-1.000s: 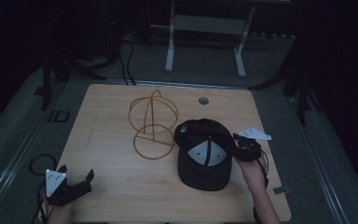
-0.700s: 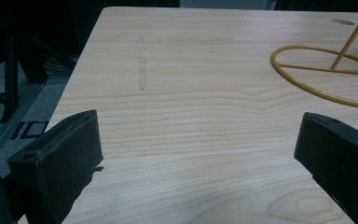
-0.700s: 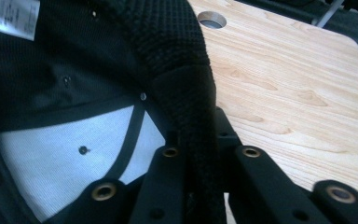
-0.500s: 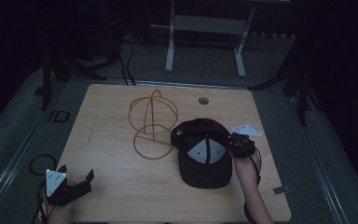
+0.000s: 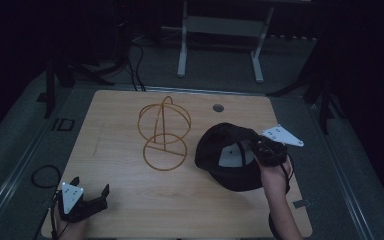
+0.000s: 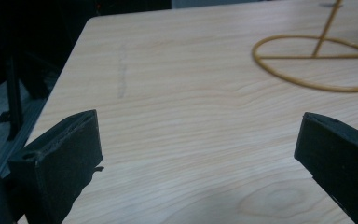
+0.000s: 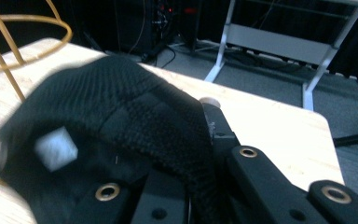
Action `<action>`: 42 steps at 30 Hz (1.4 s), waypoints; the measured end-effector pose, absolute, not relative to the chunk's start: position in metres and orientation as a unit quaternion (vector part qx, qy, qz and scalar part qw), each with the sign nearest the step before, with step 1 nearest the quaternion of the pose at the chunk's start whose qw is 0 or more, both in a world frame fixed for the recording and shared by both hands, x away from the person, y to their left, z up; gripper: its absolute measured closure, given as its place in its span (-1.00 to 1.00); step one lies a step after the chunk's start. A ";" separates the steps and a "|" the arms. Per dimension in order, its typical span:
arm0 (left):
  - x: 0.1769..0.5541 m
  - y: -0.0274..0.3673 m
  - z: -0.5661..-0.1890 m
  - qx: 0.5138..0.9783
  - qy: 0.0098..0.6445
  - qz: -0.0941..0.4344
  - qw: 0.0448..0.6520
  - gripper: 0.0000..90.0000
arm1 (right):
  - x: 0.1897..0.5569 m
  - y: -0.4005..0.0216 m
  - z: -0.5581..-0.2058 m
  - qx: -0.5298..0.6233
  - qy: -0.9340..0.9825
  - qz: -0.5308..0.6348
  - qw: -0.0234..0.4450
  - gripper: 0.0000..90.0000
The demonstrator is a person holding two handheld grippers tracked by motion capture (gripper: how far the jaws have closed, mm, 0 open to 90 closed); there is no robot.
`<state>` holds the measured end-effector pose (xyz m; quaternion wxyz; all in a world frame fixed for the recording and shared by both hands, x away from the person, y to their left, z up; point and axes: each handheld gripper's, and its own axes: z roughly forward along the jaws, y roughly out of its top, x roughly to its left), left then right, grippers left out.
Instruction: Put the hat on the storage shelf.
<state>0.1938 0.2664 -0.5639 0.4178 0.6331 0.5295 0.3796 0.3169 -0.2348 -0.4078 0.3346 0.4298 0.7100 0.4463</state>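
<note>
High view shows the right gripper (image 5: 254,150), jaws just clamped on the black cap (image 5: 225,155) at the table's right, starting the lift toward the wire hat stand (image 5: 164,134); left gripper (image 5: 91,196) rests wide, empty.

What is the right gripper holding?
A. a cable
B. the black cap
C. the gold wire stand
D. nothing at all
B: the right gripper is shut on the edge of the black cap, and the right gripper view shows the cap's fabric pinched between its jaws.
</note>
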 end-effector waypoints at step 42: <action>0.209 0.104 -0.497 0.758 0.336 0.181 0.529 -0.95 | 0.265 -0.221 -0.374 0.348 0.714 0.527 0.302 0.97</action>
